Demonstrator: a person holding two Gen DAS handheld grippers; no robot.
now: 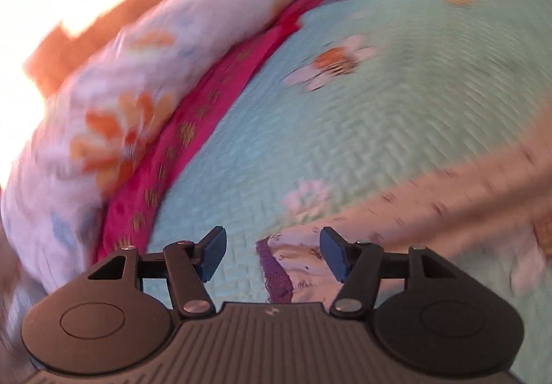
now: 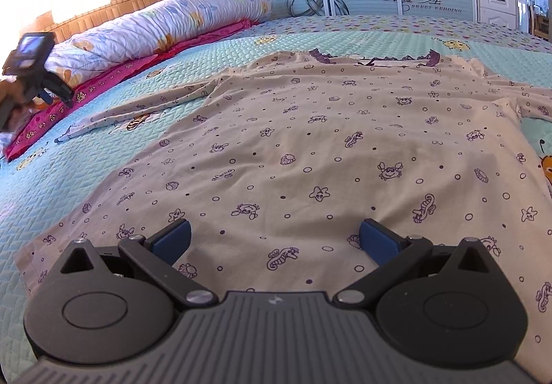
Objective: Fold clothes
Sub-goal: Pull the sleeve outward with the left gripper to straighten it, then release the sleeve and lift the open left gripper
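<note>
A cream nightshirt [image 2: 310,142] printed with small purple sea creatures lies spread flat on the turquoise quilted bedspread [image 2: 86,170] of a bed, its purple-trimmed neckline toward the far side and one long sleeve [image 2: 138,111] stretched out toward the rolled floral duvet [image 2: 165,28]. That duvet rests on a magenta blanket [image 2: 114,80] along the wooden headboard [image 2: 138,1]. The right hand-held gripper [image 2: 274,239] hovers over the near hem of the nightshirt with its blue pads [image 2: 172,240] wide apart and nothing between them. The left hand-held gripper [image 1: 272,254], seen small beside the magenta blanket in the right wrist view, stands partly open and grips nothing; a purple-edged cuff [image 1: 276,273] of the sleeve lies on the bedspread below its gap. The left wrist view is motion-blurred.
</note>
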